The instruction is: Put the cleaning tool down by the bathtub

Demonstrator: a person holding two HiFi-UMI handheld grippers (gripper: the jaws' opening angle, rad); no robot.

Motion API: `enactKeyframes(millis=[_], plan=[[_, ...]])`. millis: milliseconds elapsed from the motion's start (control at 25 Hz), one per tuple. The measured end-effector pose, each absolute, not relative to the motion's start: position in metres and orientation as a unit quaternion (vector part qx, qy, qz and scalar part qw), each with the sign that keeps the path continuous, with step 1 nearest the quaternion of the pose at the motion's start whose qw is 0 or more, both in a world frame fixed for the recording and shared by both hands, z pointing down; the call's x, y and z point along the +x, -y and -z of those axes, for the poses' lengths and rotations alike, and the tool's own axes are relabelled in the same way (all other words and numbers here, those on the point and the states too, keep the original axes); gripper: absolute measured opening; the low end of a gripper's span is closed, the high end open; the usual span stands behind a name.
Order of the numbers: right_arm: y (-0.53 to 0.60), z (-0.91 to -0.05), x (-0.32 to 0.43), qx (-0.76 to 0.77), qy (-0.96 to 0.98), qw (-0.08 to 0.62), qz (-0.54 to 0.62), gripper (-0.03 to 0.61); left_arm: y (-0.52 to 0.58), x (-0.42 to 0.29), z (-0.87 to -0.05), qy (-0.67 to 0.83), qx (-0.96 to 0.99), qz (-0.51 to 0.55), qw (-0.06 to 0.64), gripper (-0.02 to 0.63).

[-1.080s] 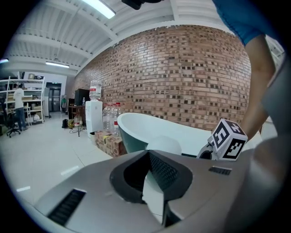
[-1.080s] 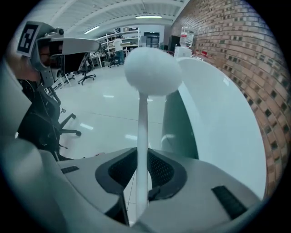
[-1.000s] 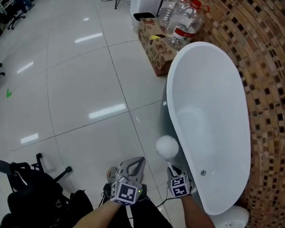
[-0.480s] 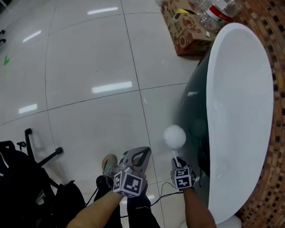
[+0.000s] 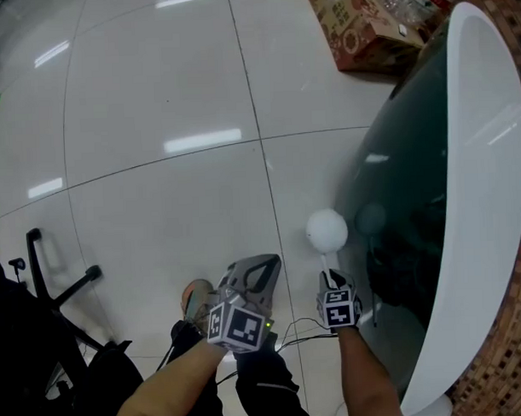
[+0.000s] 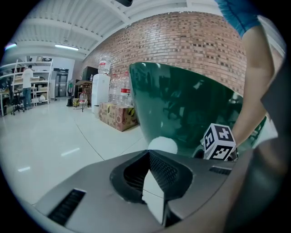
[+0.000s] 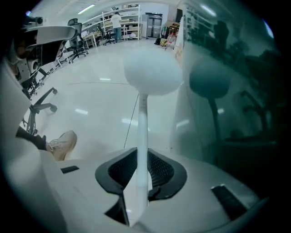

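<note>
Head view: glossy tiled floor (image 5: 158, 206) by bathtub (image 5: 414, 197); right gripper (image 5: 329, 277) pinching cleaning tool (image 5: 327, 230), left gripper (image 5: 264, 267) pressed together

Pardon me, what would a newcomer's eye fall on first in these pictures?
The big dark green bathtub with its white rim fills the head view's right side. Close beside its wall, the right gripper clamps the stick of a white ball-headed cleaning tool.

- Left hand-held gripper (image 5: 264, 262) and right hand-held gripper (image 5: 329, 279): grey shells, black ribbed pads (image 6: 164, 171).
- Each carries a black-and-white marker cube (image 5: 239, 327).
- Blue sleeve (image 6: 236, 13), dark trousers (image 5: 269, 392), beige shoe (image 5: 195, 297), thin cable (image 5: 296, 336).
</note>
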State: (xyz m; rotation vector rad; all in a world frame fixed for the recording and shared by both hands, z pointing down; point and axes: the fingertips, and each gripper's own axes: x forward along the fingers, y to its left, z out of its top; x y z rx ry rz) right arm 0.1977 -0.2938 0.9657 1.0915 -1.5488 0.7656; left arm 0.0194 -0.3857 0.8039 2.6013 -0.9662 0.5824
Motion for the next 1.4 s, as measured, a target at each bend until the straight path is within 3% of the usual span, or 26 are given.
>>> enactKeyframes(millis=[760,1080,1400], plan=[[0.302,-1.139,0.255,0.486,0.609,0.544,-0.310,0.094,0.465,0.032,-0.952,0.266,0.936,-0.224,0.061,-0.003],[0.301,-1.174,0.255,0.471,0.600,0.562,-0.320,0.097,0.481,0.036,-0.970,0.257,0.940,-0.219,0.056,-0.003],[0.303,-1.171,0.257,0.488,0.589,0.546,-0.341,0.143,0.483,0.043,-0.962,0.249,0.944,-0.209,0.055,-0.003]])
